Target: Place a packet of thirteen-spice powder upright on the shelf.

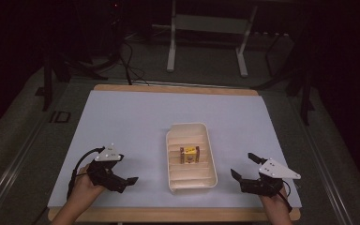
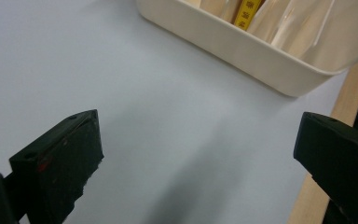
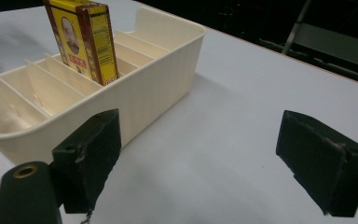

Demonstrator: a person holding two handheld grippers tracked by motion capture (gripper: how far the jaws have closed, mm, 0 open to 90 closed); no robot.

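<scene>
While both tongs rest low on the worktop [image 1: 122, 122], one at each side of the cream tray [image 1: 191, 187], the work in hand looks to be about the small yellow box [image 1: 190, 154] standing upright in one of the tray's middle slots. The worktop is a pale sheet over a wooden board whose edge shows along the near and far sides; beyond it lie a dark floor, loose cables and the legs of a grey stand, and the room is dim.

The tray is ribbed on its outer wall and split by thin crosswise dividers; the other slots look empty as far as can be seen. In the right gripper view the box [image 3: 81, 39] leans slightly against a divider, its printed face turned toward the camera.

The left tongs [image 1: 130, 180] hold nothing, and the left gripper view shows their jaws spread wide over bare sheet, with the tray's corner [image 2: 242, 46] ahead. The right tongs [image 1: 246, 166] are likewise spread wide and empty, aimed at the tray's long wall [image 3: 135, 98].

To lift the box cleanly, I judge the right tongs should rise above the rim, come down over the box's narrow sides and close square. The left tongs could steady the tray's wall so that it does not slide or tip.
</scene>
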